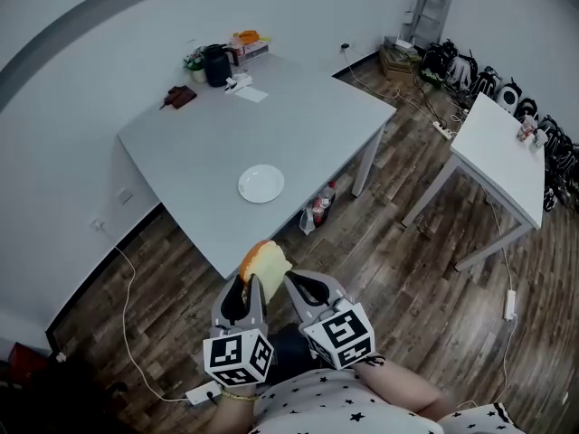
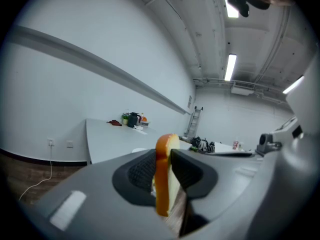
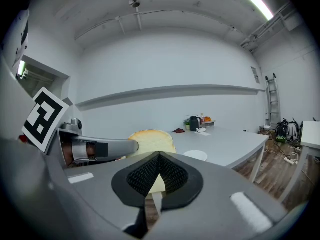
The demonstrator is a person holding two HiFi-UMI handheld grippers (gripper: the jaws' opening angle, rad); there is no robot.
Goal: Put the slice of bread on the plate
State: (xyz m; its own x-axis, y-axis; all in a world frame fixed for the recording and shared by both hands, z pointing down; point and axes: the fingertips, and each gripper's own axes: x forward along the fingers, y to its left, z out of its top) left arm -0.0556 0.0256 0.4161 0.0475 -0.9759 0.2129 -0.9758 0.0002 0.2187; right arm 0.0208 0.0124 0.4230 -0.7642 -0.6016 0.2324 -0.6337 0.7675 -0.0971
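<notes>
The left gripper (image 1: pixel 248 283) is clamped on the bread (image 1: pixel 264 260); its jaws hide the lower part of the slice. The right gripper (image 1: pixel 300 283) has its jaws together, empty. The plate (image 1: pixel 261 184) lies on the table (image 1: pixel 298 125), at 12 o'clock from the bread. Things at the table's far corner are too small to name.

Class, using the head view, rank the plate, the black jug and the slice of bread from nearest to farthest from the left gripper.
1. Slice of bread: gripped in the jaws of the left gripper.
2. Plate: ahead, on the near part of the table.
3. Black jug: at the table's far end.
</notes>
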